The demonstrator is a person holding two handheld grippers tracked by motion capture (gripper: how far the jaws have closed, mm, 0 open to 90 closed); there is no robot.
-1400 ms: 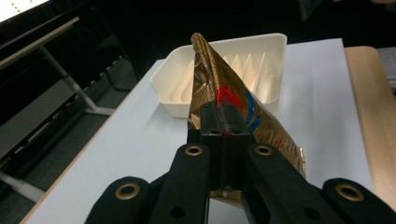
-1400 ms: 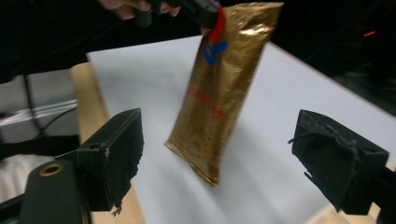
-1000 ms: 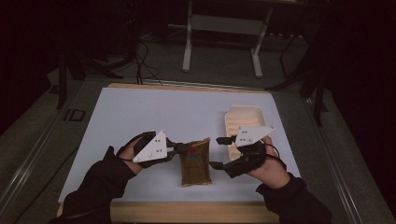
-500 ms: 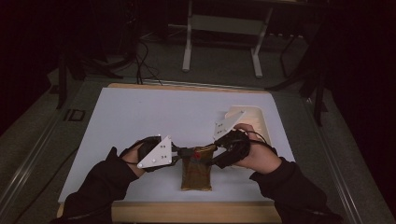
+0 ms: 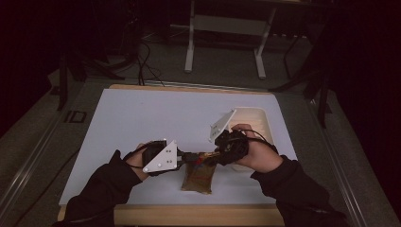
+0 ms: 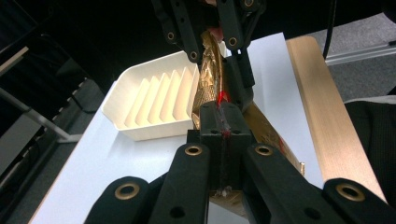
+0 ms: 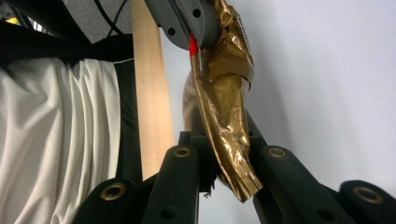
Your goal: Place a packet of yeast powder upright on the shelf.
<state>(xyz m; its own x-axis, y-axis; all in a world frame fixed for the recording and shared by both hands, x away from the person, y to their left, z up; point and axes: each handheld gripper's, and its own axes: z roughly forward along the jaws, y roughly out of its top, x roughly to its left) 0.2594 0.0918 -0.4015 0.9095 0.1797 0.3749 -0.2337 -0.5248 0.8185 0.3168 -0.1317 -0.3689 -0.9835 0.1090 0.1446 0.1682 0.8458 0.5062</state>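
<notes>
Since a second ago the right gripper [image 5: 213, 156] has swung in from the tray [image 5: 257, 118] and its jaws have just been closing onto the gold pouch [image 5: 198, 177]. Left of centre, the left gripper [image 5: 191, 157] is clamped on the pouch's top edge, low in the frame.

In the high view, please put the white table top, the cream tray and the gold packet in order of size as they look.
1. White table top, by far the largest.
2. Cream tray, partly hidden by the right gripper.
3. Gold packet, smallest; both the right and the left gripper cover its top, so its full size is unsure.
</notes>
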